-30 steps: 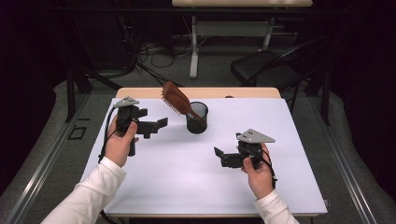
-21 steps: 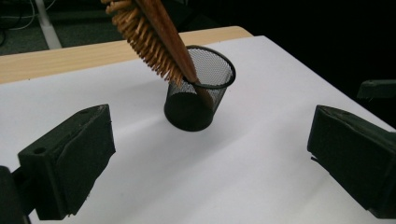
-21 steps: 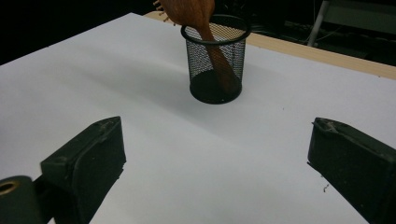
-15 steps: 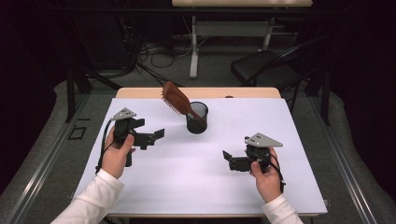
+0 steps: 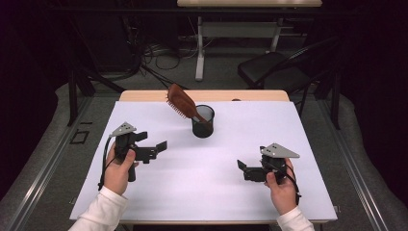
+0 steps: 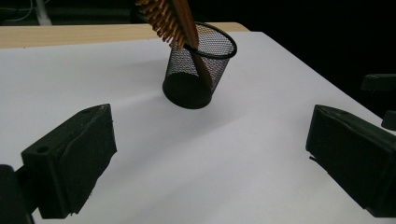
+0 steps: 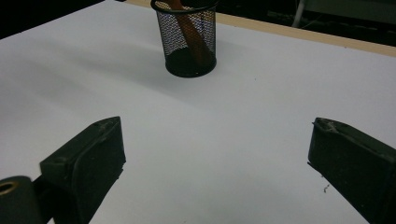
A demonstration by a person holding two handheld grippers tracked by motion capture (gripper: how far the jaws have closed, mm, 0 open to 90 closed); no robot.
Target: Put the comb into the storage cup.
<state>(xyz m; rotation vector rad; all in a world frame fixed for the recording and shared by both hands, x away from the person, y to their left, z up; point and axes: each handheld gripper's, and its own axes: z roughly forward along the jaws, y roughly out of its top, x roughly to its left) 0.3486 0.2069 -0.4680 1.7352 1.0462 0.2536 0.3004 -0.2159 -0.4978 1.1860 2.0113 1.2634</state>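
Both grippers, the left gripper (image 5: 155, 148) and the right gripper (image 5: 245, 170), have jaws spread wide and empty over the white table (image 5: 144, 192), each aimed at a hairbrush (image 5: 182, 102) standing handle-down, leaning, in a black mesh cup (image 5: 203, 121) well ahead, likely the job's end.

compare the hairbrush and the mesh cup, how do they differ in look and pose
The hairbrush is reddish-brown wood with bristles; the mesh cup is black wire mesh. The hairbrush leans tilted, head sticking out above the rim; the mesh cup stands upright on the white table. The hairbrush is long and narrow, the mesh cup short and round. Neither is held by a claw.
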